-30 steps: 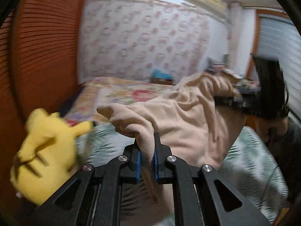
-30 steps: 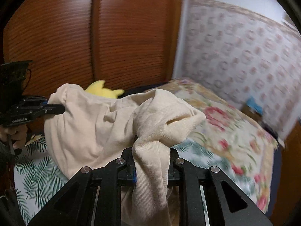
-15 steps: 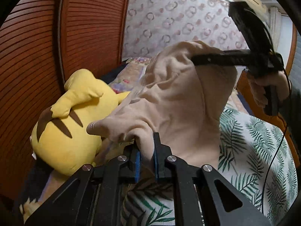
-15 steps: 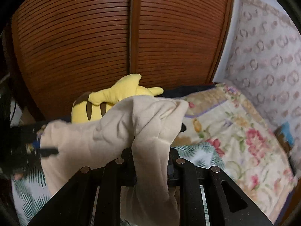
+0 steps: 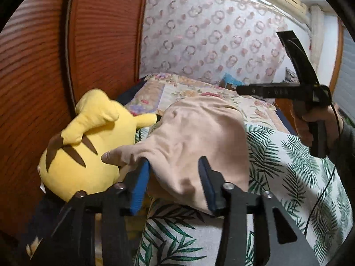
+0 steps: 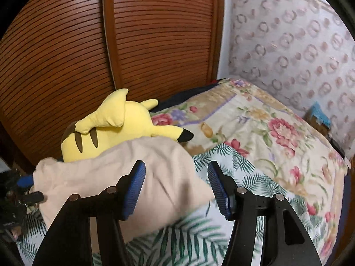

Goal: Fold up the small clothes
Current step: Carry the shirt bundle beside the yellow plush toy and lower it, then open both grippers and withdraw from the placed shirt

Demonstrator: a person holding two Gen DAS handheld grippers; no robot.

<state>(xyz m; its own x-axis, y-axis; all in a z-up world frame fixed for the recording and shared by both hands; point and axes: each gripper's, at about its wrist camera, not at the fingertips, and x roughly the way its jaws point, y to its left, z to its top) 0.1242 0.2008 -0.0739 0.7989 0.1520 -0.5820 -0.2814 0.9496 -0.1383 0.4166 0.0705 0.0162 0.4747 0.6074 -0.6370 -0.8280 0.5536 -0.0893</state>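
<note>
A beige garment [image 5: 195, 137] lies bunched on the palm-leaf sheet [image 5: 295, 161], beside the yellow plush toy. My left gripper [image 5: 174, 177] is open; the cloth drapes between its blue pads and over the left one. My right gripper [image 6: 176, 182] is open too, with the garment [image 6: 137, 177] lying under and between its fingers. In the left wrist view the right gripper [image 5: 244, 89] shows raised above the bed, apart from the cloth. The left gripper [image 6: 26, 190] shows at the garment's left corner in the right wrist view.
A yellow plush toy [image 5: 88, 146] lies against the brown slatted wardrobe doors [image 6: 133, 44]. A floral quilt [image 6: 266, 128] covers the far part of the bed. A patterned wall [image 5: 210, 37] stands behind.
Both grippers have opened and let go of the beige garment, which has dropped onto the bed. The right gripper has drawn up and away from the cloth.
</note>
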